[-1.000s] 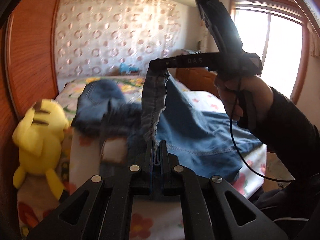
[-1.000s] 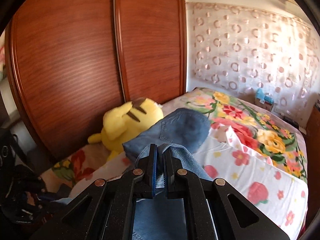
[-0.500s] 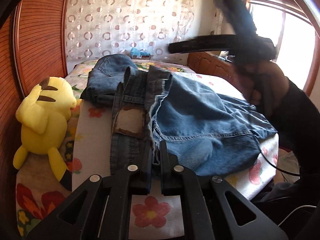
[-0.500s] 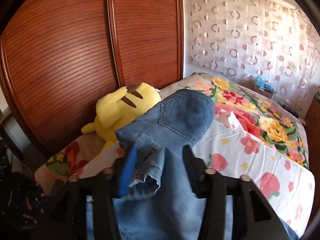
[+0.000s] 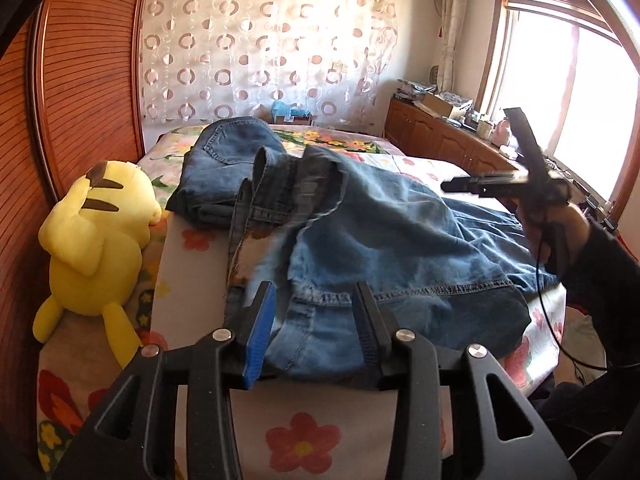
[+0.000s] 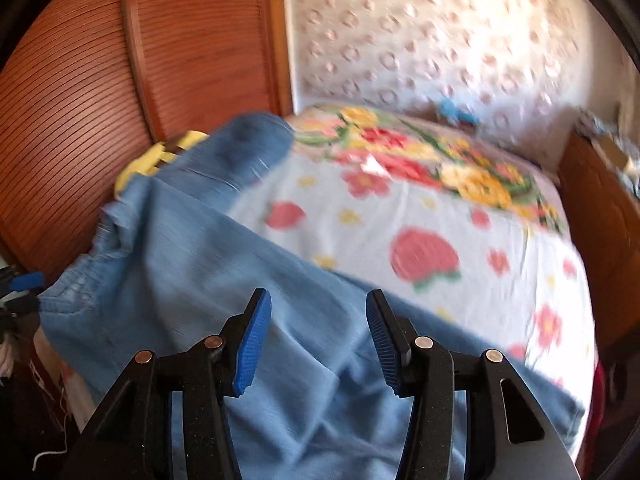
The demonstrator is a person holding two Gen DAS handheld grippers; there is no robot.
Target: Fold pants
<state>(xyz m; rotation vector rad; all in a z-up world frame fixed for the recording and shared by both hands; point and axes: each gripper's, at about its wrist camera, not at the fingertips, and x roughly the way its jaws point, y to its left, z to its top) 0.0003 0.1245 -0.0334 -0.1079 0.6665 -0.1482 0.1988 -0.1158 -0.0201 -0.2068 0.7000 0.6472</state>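
Blue jeans (image 5: pixel 380 240) lie crumpled on the floral bed sheet (image 5: pixel 192 272), waistband folded toward the far end. My left gripper (image 5: pixel 314 292) hovers at the near hem with its jaws opening; denim sits between the blue pads (image 5: pixel 260 320) but they do not press on it. In the same view my right gripper (image 5: pixel 448 186) is seen side-on in a hand at the right, above the jeans. The right wrist view is blurred: the right gripper (image 6: pixel 316 300) stands open over the jeans (image 6: pixel 200 260), holding nothing.
A yellow plush toy (image 5: pixel 96 232) lies on the bed's left side against the wooden wardrobe (image 5: pixel 80 80). A wooden cabinet (image 5: pixel 440 140) runs under the bright window at the right. The far half of the bed (image 6: pixel 400 200) shows bare floral sheet.
Both grippers went from shut on the denim to open. The lifted waistband dropped onto the bed. The right gripper swung down and to the right, away from the fold.
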